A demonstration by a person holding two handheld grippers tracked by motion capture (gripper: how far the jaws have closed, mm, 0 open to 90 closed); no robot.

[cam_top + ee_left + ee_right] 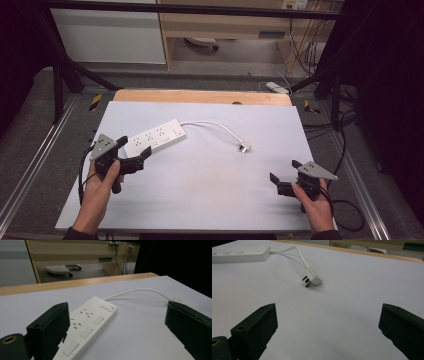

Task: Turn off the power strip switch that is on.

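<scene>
A white power strip (154,138) (87,326) lies at the left of the white table top (210,190), with several sockets and a switch. Its white cord (212,123) (140,292) curves right to a white plug (244,147) (312,278) lying on the board. My left gripper (134,147) (117,327) is open, its jaws standing either side of the strip's near end without touching it. My right gripper (284,170) (327,325) is open and empty near the front right, with the plug some way ahead of it.
A wooden strip (202,96) edges the table's far side. Black frame bars (65,70) stand at both back corners. Loose cables (345,205) trail off the right edge. Shelving and a wheeled base (202,44) stand beyond the table.
</scene>
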